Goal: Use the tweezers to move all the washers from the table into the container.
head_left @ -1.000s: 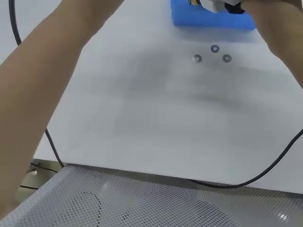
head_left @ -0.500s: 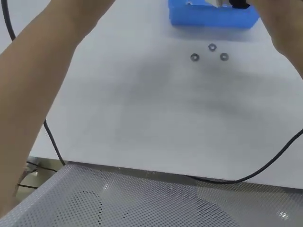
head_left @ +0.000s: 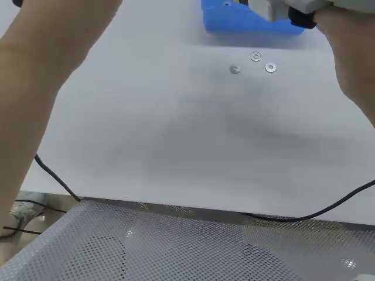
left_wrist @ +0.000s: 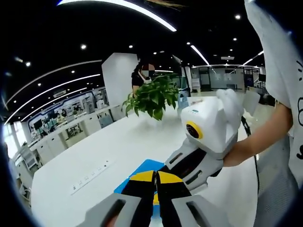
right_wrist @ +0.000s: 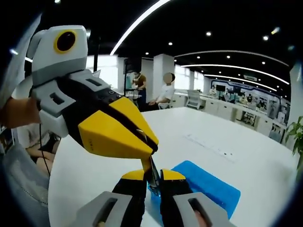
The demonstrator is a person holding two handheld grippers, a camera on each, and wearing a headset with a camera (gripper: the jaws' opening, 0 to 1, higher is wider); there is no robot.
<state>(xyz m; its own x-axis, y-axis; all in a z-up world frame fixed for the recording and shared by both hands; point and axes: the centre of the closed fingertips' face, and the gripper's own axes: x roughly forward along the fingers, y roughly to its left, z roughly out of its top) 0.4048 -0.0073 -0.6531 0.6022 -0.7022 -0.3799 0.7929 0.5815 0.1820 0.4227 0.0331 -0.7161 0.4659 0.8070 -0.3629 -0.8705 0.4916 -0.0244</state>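
The right claw (right_wrist: 152,177) is nearly closed on a thin dark sliver, which I take to be the tweezers (right_wrist: 152,169). The sliver stands between its yellow tips and runs straight up to the tip of the left claw (left_wrist: 154,178), so its long axis lies along the right claw's jaws. The left claw's jaws are pressed together. Whether they also pinch the tweezers' upper end I cannot tell.

Both claws meet above the blue container (head_left: 234,20), which sits on the white table (head_left: 176,134). The three washers (head_left: 255,57) lie loose on the table in a small cluster, just beside the container on the side facing the person.

From the claws, the washers therefore lie down and back toward the person, past the container's near wall. The right claw looks the better placed to reach them, provided the tweezers' points end up free and aimed downward.
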